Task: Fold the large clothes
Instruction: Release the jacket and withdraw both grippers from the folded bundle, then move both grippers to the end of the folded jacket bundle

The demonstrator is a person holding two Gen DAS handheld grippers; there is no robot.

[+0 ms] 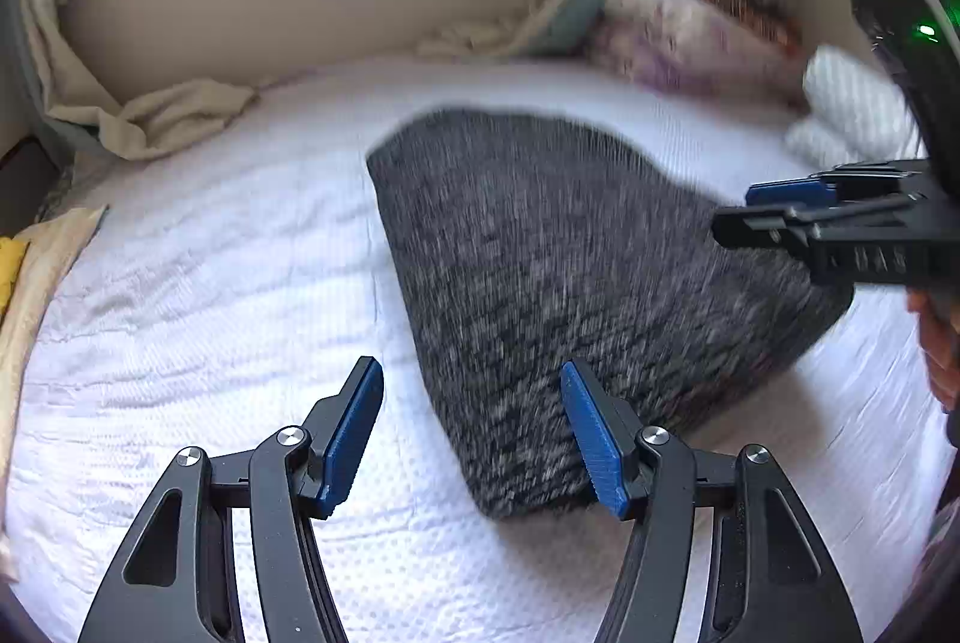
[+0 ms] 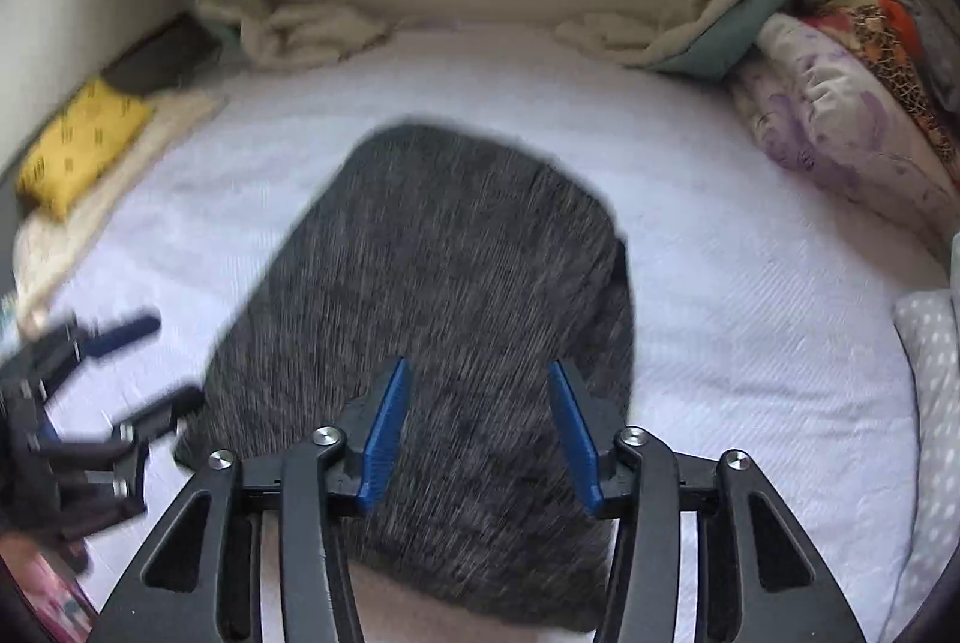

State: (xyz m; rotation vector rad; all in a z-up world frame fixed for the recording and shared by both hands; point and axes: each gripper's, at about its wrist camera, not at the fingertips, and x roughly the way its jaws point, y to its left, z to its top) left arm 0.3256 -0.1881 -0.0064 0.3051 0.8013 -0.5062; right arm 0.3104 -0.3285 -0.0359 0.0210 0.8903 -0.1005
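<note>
The grey garment [image 2: 432,343] lay folded on the bed [image 2: 750,283], blurred, its near edge hidden under the right hand-held gripper [image 2: 477,433]. Both it and the left hand-held gripper [image 1: 471,433] stood spread, pinching nothing.

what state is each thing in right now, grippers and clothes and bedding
left gripper: open, nothing between its pads
right gripper: open, above the garment, holding nothing
dark grey knit garment: folded into a compact shape, lying flat on the bed
white bed cover: spread out, lightly wrinkled
cream blanket: crumpled against the headboard
floral quilt: bundled at the bed's edge
yellow cushion: lying flat
</note>
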